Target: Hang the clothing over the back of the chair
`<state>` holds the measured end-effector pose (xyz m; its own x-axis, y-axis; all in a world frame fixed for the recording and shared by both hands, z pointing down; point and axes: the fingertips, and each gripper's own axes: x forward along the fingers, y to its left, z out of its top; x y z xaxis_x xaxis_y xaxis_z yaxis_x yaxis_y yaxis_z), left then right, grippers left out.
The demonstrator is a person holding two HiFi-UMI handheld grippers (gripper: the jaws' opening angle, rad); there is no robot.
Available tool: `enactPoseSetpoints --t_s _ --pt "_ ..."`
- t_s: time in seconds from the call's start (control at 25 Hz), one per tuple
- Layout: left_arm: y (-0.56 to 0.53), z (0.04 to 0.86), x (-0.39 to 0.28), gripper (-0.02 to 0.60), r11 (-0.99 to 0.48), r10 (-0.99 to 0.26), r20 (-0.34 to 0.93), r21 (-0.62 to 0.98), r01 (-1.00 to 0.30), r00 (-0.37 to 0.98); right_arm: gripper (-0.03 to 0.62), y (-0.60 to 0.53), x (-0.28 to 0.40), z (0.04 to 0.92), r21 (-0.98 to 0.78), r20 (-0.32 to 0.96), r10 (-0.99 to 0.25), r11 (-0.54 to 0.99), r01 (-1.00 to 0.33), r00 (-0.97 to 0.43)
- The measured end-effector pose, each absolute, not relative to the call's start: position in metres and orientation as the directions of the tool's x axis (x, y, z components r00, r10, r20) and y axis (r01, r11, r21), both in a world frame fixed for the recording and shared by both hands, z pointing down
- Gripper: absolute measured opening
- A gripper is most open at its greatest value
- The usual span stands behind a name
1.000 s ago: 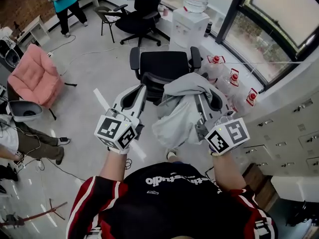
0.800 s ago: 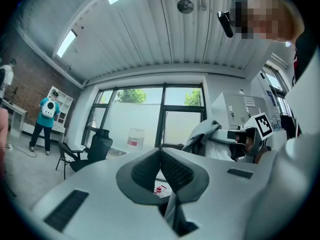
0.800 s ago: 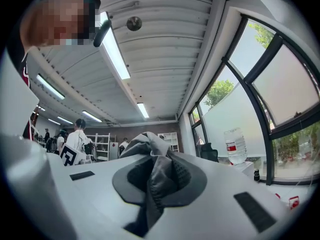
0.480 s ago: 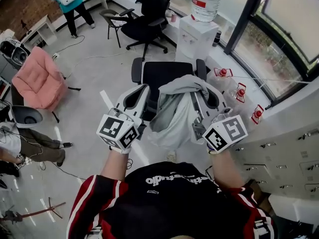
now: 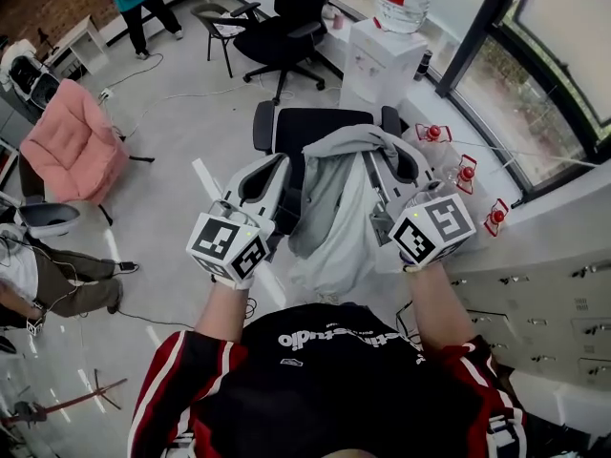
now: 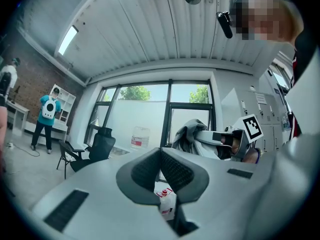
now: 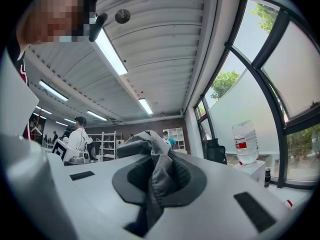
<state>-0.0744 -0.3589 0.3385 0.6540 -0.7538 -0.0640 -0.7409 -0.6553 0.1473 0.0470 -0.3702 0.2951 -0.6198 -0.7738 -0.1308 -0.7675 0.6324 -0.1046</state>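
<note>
- The grey clothing (image 5: 334, 208) hung on the near side of the black chair (image 5: 320, 127). Its bunched top lay over the chair's near edge and its tail dropped towards the floor. It was not yet draped over the back.
- The right gripper (image 5: 387, 165) stood at the chair's near right. Its jaws were clamped on the clothing (image 7: 150, 144), and the right gripper view showed a fold of grey cloth pinched between the pads (image 7: 182, 176).
- The left gripper (image 5: 275, 165) stood at the chair's near left, just beside the hanging clothing. Its jaws were together with nothing between them (image 6: 161, 151).
- Against the head view of a second earlier, both grippers and the clothing had come closer to the chair, which now sat a little lower and larger in that view.
- The hold had not changed: the right jaws kept the same fold, and the left jaws stayed closed and empty.
- The red-capped bottles (image 5: 468, 172) to the right of the chair now lay nearer the right gripper than before.
- The water dispenser (image 5: 382, 60) stood beyond the chair.
</note>
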Motion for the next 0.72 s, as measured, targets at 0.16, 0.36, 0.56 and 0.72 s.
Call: enactPoseSetpoints --t_s 0.16,0.36,0.56,0.72 --pt "-0.357 0.337 -0.087 0.023 -0.666 -0.744 -0.070 0.164 -0.728 0.665 0.031 -0.380 0.037 0.298 -0.091 -0.107 -0.784 0.620 -0.779 -0.612" --pt "-0.343 0.343 -0.099 0.023 -0.680 -0.731 -0.076 0.169 -0.714 0.678 0.031 -0.390 0.025 0.304 -0.090 -0.083 -0.777 0.629 -0.772 -0.624" --pt "-0.344 0.350 -0.089 0.023 -0.683 -0.727 -0.078 0.182 -0.708 0.682 0.031 -0.403 0.034 0.310 -0.087 -0.056 -0.763 0.646 -0.758 -0.644" --pt "-0.354 0.351 -0.081 0.023 -0.667 -0.743 -0.074 0.175 -0.725 0.666 0.031 -0.428 0.032 0.311 -0.071 -0.044 -0.734 0.679 -0.731 -0.678"
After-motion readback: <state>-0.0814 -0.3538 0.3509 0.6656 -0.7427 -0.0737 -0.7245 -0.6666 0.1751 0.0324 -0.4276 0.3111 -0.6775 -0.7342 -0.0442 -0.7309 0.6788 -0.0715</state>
